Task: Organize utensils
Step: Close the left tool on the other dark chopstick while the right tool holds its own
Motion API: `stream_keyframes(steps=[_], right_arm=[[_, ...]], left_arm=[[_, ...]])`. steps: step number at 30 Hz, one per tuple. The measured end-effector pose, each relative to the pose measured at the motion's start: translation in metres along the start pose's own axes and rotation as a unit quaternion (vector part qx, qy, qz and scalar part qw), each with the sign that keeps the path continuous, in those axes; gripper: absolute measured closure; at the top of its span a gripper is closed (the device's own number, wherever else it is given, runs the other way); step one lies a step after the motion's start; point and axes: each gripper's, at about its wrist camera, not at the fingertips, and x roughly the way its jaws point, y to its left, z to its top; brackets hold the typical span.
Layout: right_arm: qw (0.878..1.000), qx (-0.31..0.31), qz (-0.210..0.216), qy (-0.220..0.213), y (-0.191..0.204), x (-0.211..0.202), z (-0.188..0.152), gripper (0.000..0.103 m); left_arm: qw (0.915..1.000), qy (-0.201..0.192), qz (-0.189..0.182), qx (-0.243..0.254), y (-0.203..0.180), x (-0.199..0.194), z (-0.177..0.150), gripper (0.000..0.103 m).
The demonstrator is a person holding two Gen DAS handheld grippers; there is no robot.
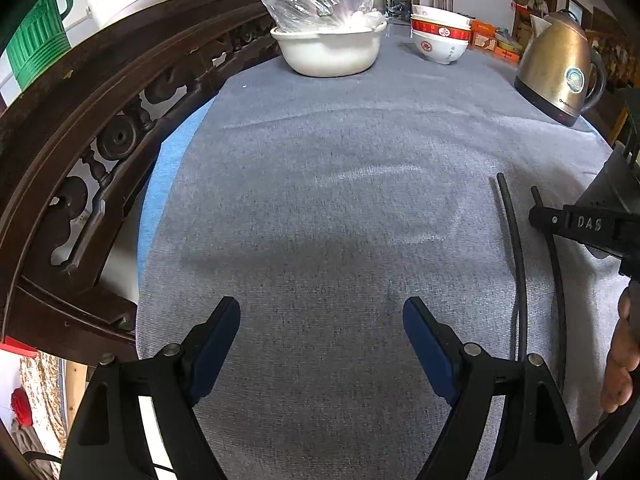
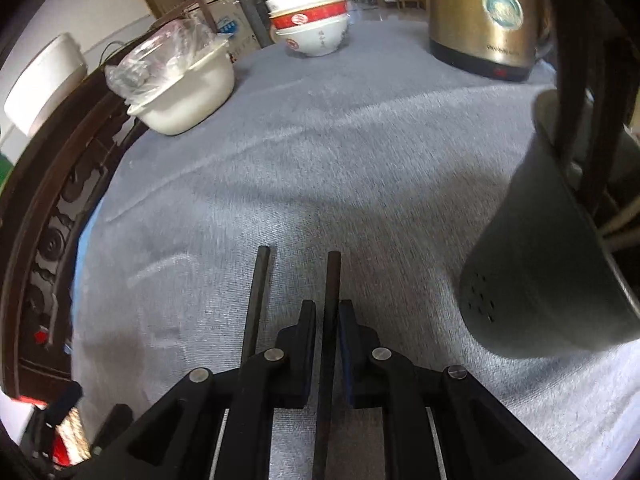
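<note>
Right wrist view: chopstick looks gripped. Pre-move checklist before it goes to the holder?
1. Right hand-held gripper shut on one chopstick: ok.
2. Second chopstick lies free on the cloth, outside the jaws: ok.
3. Utensil holder stands at the right with utensils already in it; room for more: cannot tell.
4. Cloth between the gripped chopstick and the holder shows nothing in the way: ok.
5. Left hand-held gripper open, holding nothing, apart from both chopsticks: ok.
6. Kettle and stacked bowls stand far back: ok.

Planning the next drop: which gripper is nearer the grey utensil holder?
Right. The right gripper, shut on a chopstick, is just beside the utensil holder; the left gripper hangs open farther off over bare cloth.
</note>
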Motion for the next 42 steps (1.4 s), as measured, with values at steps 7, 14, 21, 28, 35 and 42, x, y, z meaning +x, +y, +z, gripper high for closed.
stream_keyframes(steps=[7,14,21,28,35,42], right_arm=[[0.999,-0.032,-0.011,-0.016,0.002,-0.005,-0.011,0.093],[0.999,-0.044,-0.007,-0.007,-0.004,-0.014,-0.023,0.093],[0.999,-0.035,0.003,-0.006,-0.020,-0.029,-0.035,0.093],[0.999,-0.029,0.010,-0.013,-0.038,-0.045,-0.045,0.093],[0.999,-0.015,0.026,-0.016,-0.055,-0.051,-0.050,0.093],[0.998,-0.004,0.053,-0.017,-0.065,-0.053,-0.051,0.094]], left_arm=[[0.9998,-0.017,0.011,0.009,-0.005,-0.012,0.000,0.019],[0.9993,-0.030,0.018,0.015,-0.009,-0.025,-0.002,0.019],[0.9985,-0.040,0.022,0.028,-0.021,-0.038,-0.004,0.019],[0.9985,-0.031,0.008,0.045,-0.036,-0.038,-0.003,0.019],[0.9971,0.001,-0.018,0.074,-0.059,-0.020,0.015,0.019],[0.9948,0.031,-0.030,0.092,-0.079,0.004,0.042,0.019]])
